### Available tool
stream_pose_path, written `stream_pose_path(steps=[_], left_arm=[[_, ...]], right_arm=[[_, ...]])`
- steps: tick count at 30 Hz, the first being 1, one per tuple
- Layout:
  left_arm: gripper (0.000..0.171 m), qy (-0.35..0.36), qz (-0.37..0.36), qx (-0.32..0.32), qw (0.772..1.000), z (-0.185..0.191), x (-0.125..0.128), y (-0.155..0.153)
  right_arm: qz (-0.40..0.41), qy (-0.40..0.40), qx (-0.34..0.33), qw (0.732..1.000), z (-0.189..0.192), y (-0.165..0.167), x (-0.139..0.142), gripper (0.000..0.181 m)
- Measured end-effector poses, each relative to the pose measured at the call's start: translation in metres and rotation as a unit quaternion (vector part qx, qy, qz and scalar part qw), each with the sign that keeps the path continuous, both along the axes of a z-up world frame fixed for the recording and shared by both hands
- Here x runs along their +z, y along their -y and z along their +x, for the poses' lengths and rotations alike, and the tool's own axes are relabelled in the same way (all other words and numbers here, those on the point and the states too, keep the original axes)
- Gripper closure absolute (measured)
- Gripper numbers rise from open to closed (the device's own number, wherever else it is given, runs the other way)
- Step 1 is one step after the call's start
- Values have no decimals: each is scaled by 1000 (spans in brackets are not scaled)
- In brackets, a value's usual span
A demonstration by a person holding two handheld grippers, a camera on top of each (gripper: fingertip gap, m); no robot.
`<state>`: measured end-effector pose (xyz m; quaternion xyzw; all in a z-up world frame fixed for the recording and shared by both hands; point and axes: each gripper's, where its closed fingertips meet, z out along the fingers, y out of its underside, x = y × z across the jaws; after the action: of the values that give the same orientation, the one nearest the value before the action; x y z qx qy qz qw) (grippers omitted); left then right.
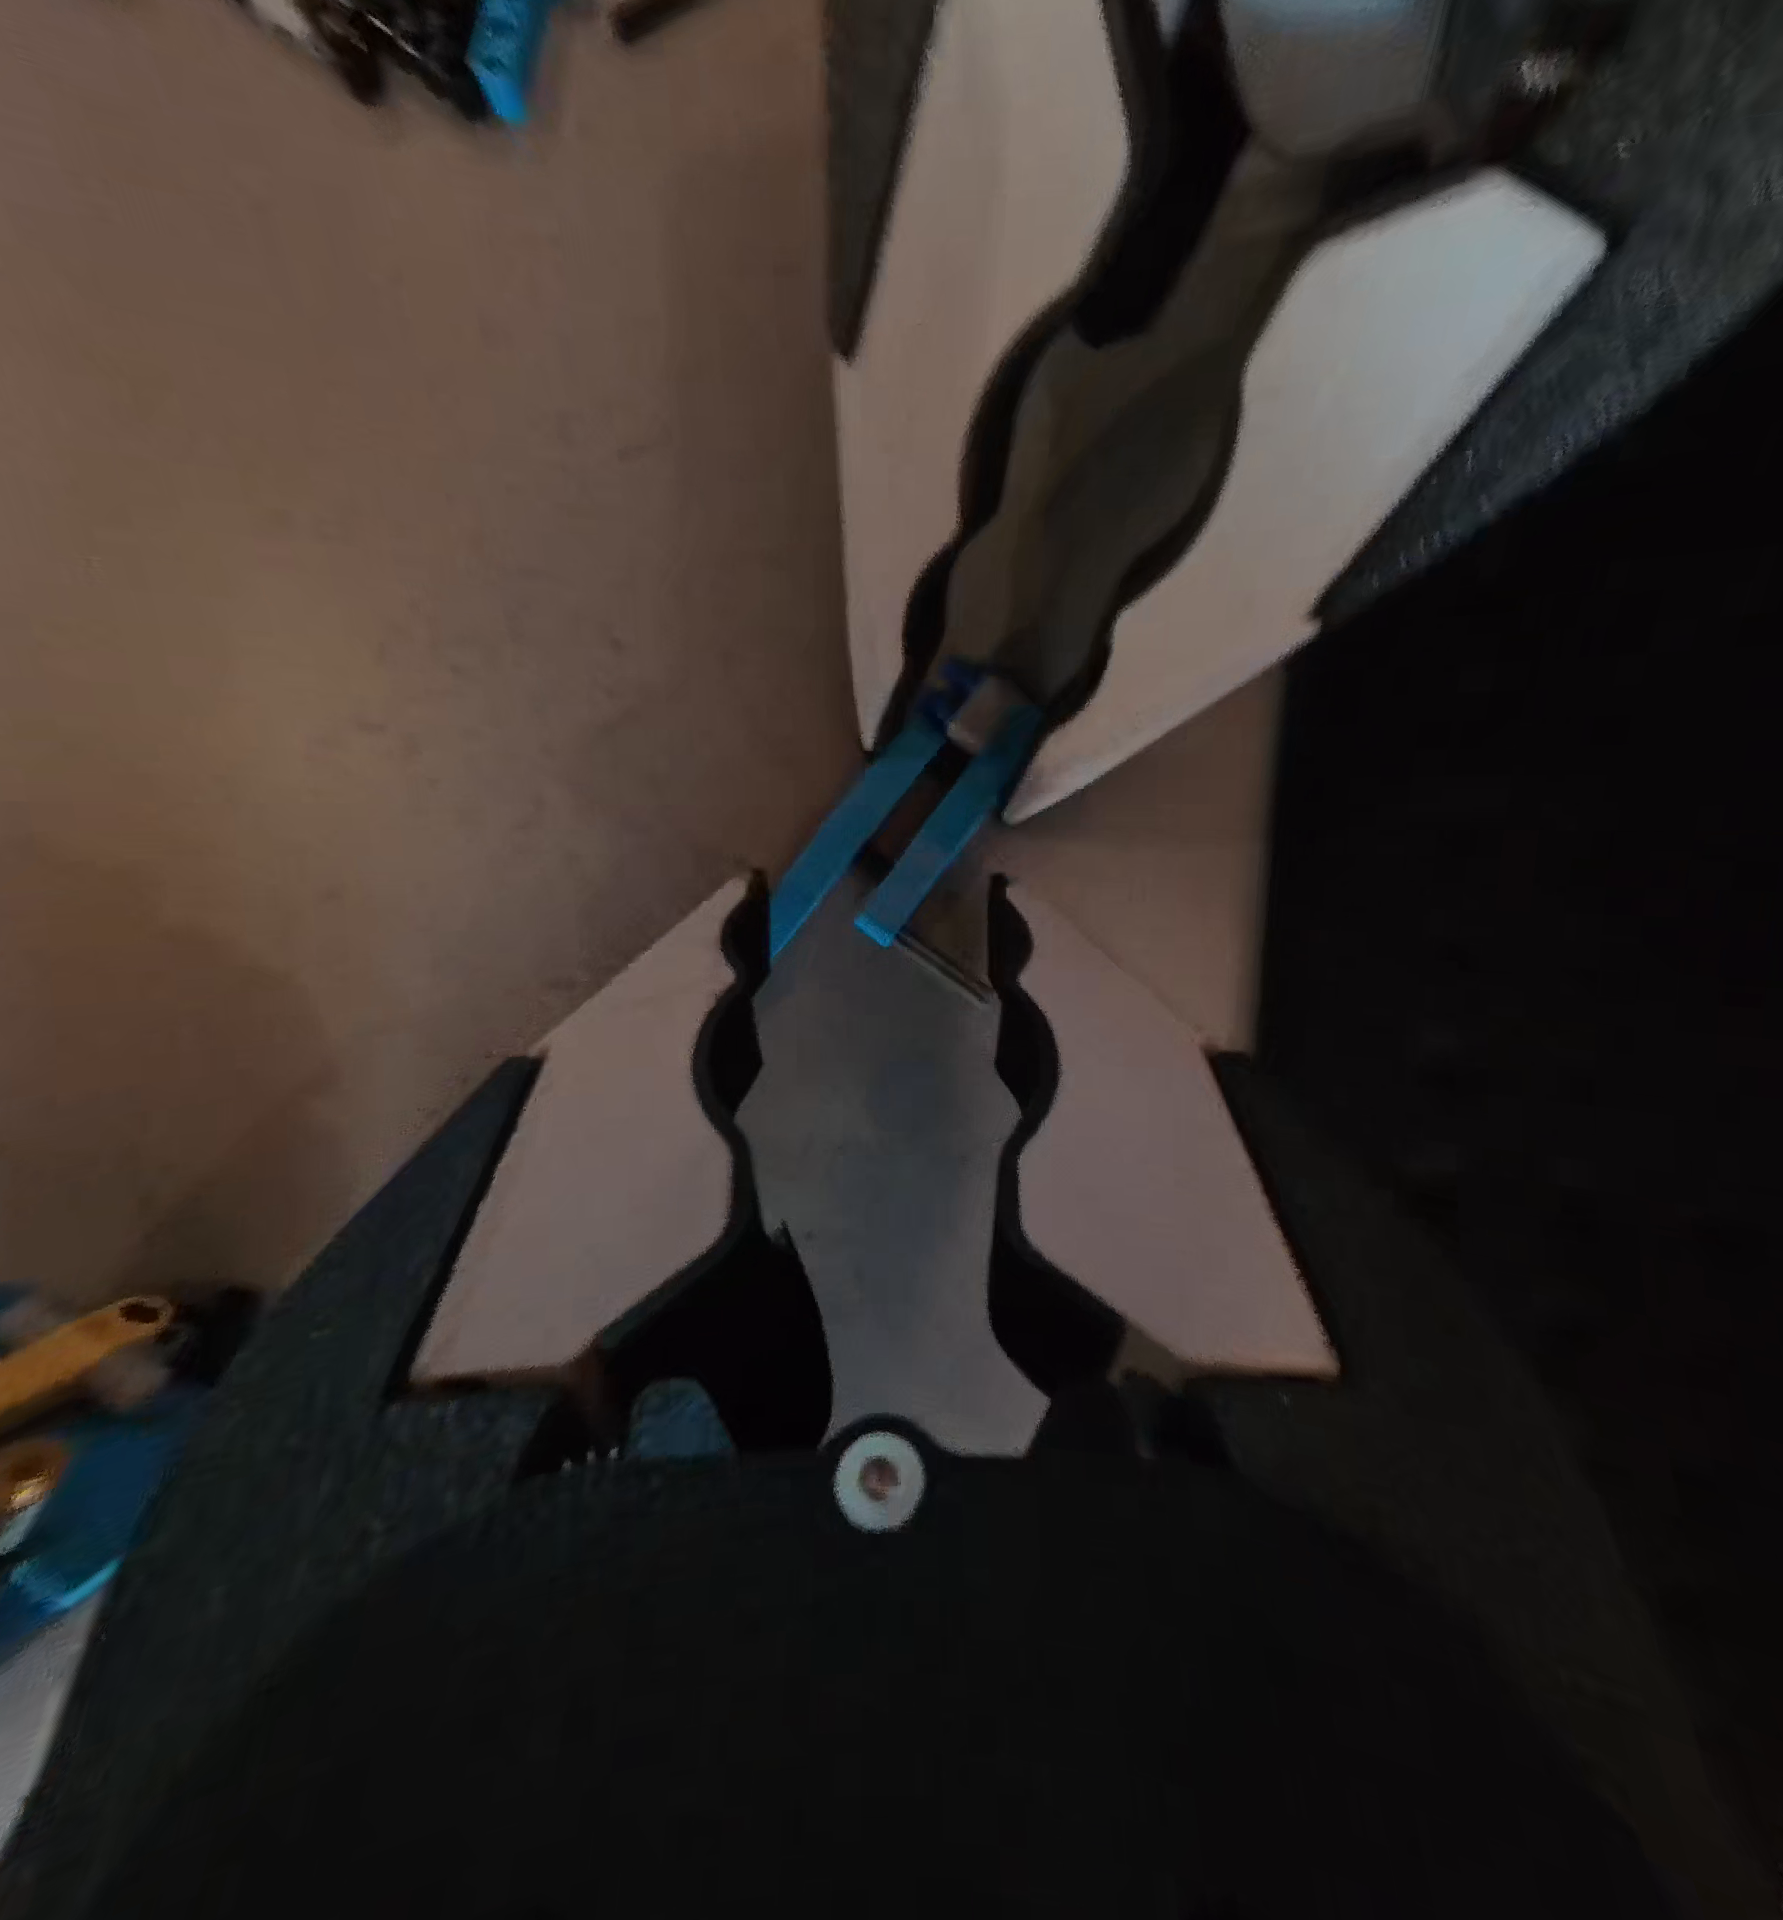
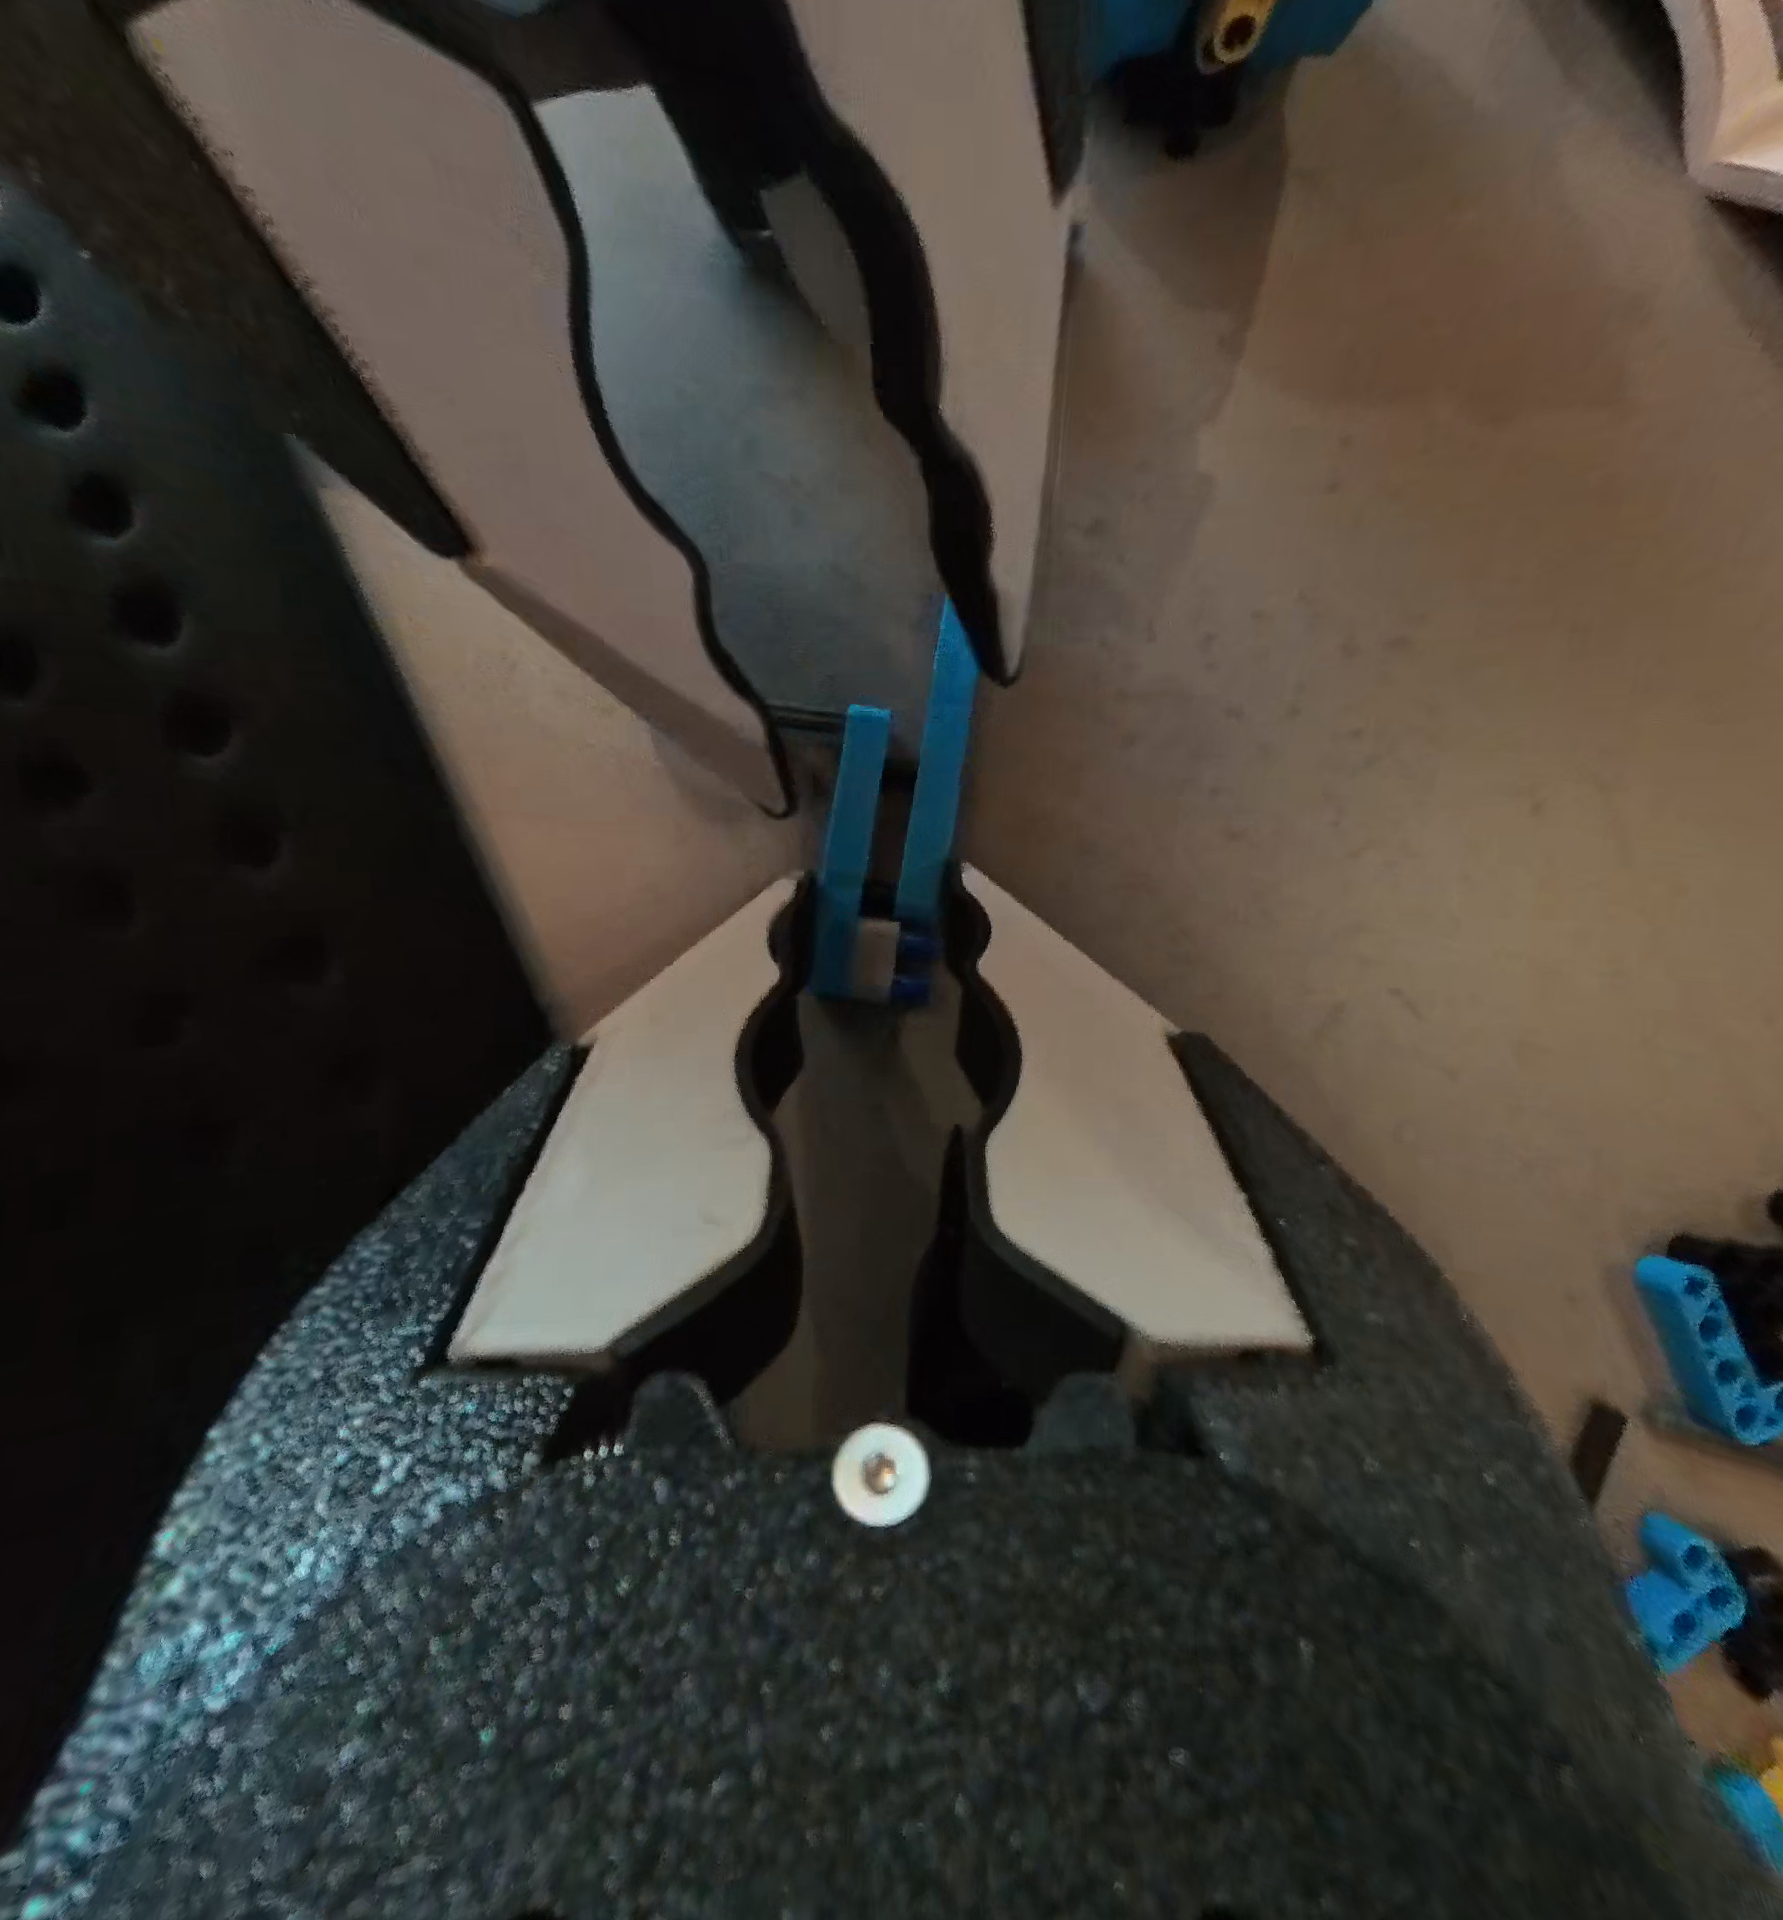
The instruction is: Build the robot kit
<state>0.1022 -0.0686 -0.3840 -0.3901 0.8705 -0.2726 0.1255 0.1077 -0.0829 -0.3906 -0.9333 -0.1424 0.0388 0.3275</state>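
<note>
1. While both claws meet tip to tip above the tan counter (image 2: 1438, 727), the right claw (image 2: 882, 935) is pinching the joined end of a small blue assembly (image 2: 871, 883): two slim blue beams side by side with a grey piece between them at that end.
2. From the left wrist view, the left claw (image 1: 882, 914) stands part open around the beams' free ends; one beam lies against its left finger (image 1: 741, 935), the other ends in the gap. I cannot tell whether it bears on them with any force.
3. To handle this well, I judge the right claw should hold firm and steady, since its grip covers only the short joined end and the beams could pivot.
4. Any closing by the left claw should be slow and square, so the beams are not splayed or twisted.
5. Loose parts lie well apart: blue angled pieces (image 2: 1718, 1351) and black bits at the right wrist view's right edge, and a yellow bar (image 1: 45, 1371) on blue parts low on the left wrist view's left side.
</note>
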Motion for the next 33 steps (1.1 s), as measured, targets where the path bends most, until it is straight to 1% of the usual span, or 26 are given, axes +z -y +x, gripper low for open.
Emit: stream_pose_path(steps=[3, 5, 7, 8, 12, 16, 20, 23, 24, 25, 28, 32, 33], left_arm=[[129, -12, -18, -12, 1000, -8, -5, 3], [133, -15, -31, -6, 999, -9, -7, 4], [134, -12, -42, 4, 999, -9, -7, 3], [135, -8, -45, 10, 999, -9, -7, 3], [145, 13, -58, 37, 998, -8, -8, 2], [146, 27, -64, 55, 996, -10, -8, 3], [143, 19, -67, 70, 995, -10, -7, 4], [133, 8, -89, 81, 993, -10, -4, 5], [134, 9, -92, 79, 993, -11, -3, 5], [138, 9, -95, 73, 993, -14, -2, 5], [142, 10, -107, 63, 992, -20, 0, 5], [142, 2, -105, 61, 993, -23, -5, 2], [142, 0, -106, 61, 992, -23, -5, 2]], right_arm=[[-4, -36, 79, 996, -10, 4, 0, 157], [0, -48, 105, 993, -11, 3, 2, 158], [10, -48, 138, 989, -13, 1, 2, 158], [13, -49, 144, 988, -13, 0, 2, 158], [37, -22, 157, 987, -8, -3, 3, 159], [52, -23, 167, 984, -9, -4, 4, 160], [57, -39, 174, 982, -10, -3, 2, 159], [44, -53, 188, 980, -13, 0, 0, 155], [46, -56, 190, 979, -14, 0, 1, 149], [49, -62, 193, 978, -16, 1, 4, 147], [55, -80, 193, 976, -18, 2, 9, 147], [46, -62, 180, 981, -14, -1, 0, 150], [47, -57, 178, 981, -12, -1, -1, 155]])
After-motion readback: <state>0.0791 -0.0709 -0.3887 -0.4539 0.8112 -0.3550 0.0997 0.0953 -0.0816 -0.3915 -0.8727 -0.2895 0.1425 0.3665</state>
